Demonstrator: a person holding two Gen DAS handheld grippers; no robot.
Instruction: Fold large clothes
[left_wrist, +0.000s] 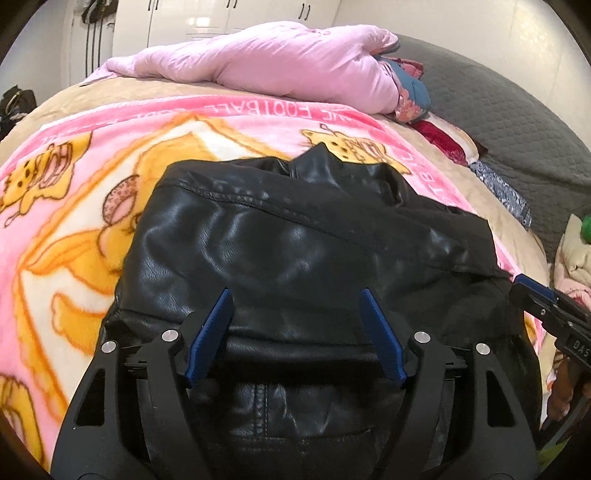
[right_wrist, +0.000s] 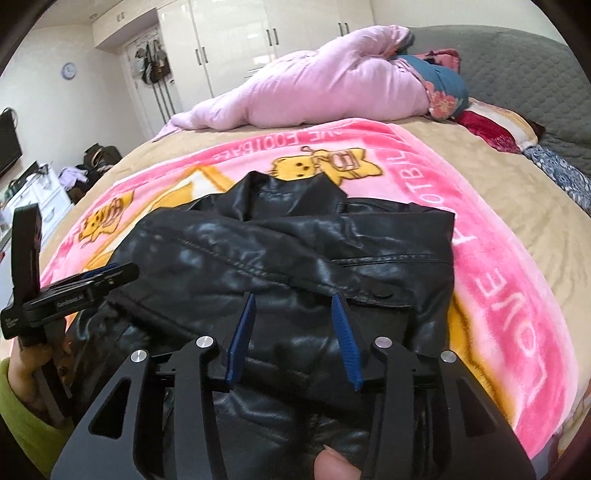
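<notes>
A black leather jacket (left_wrist: 303, 236) lies folded on a pink cartoon blanket (left_wrist: 74, 206), collar toward the far side. My left gripper (left_wrist: 295, 295) hovers over the jacket's near part, its blue pads apart with nothing pinched. In the right wrist view the same jacket (right_wrist: 295, 258) fills the middle, and my right gripper (right_wrist: 293, 297) stands open above it with nothing between its pads. The right gripper's tip (left_wrist: 532, 288) shows at the jacket's right edge in the left wrist view. The left gripper (right_wrist: 96, 277), held by a hand in a green sleeve, appears at the jacket's left edge.
A pink quilt (right_wrist: 325, 88) and a blue floral bundle (right_wrist: 439, 88) lie at the bed's far side, near a grey quilted headboard (right_wrist: 517, 66). White wardrobes (right_wrist: 240, 33) stand behind. A white dresser (right_wrist: 33, 199) and bags sit left of the bed.
</notes>
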